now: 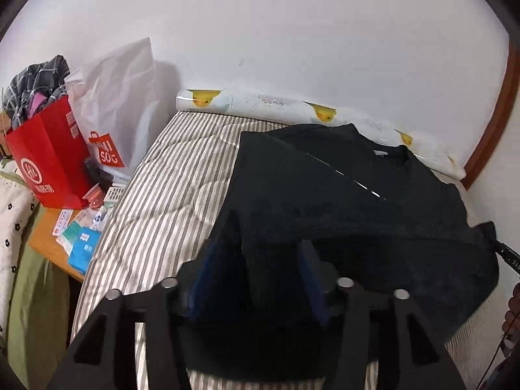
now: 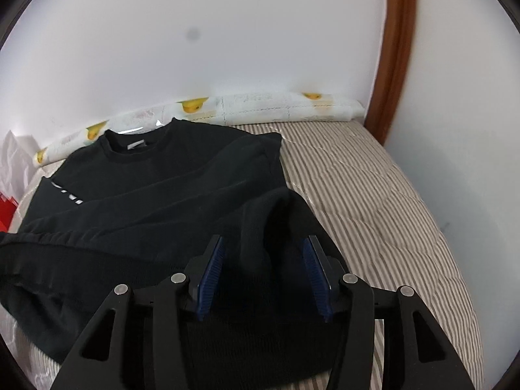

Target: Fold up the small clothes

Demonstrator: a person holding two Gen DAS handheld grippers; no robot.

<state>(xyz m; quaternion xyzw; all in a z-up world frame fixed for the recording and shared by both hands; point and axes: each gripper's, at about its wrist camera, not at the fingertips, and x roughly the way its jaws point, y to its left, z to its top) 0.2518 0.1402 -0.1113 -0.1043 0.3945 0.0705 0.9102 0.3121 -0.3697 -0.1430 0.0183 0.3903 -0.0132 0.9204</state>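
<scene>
The sweater (image 1: 341,201) lies on the bed (image 1: 169,195). Behind it (by the wall) lies a rolled mat (image 1: 260,105). Left of the bed stand two bags (image 1: 48,159).

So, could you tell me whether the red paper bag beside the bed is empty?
No, the red bag has a checked grey cloth bulging out of its top.

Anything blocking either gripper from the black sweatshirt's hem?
Nothing visible. The left gripper and right gripper both stand open right over the black sweatshirt, its fabric bunched between their jaws on the striped bed.
</scene>
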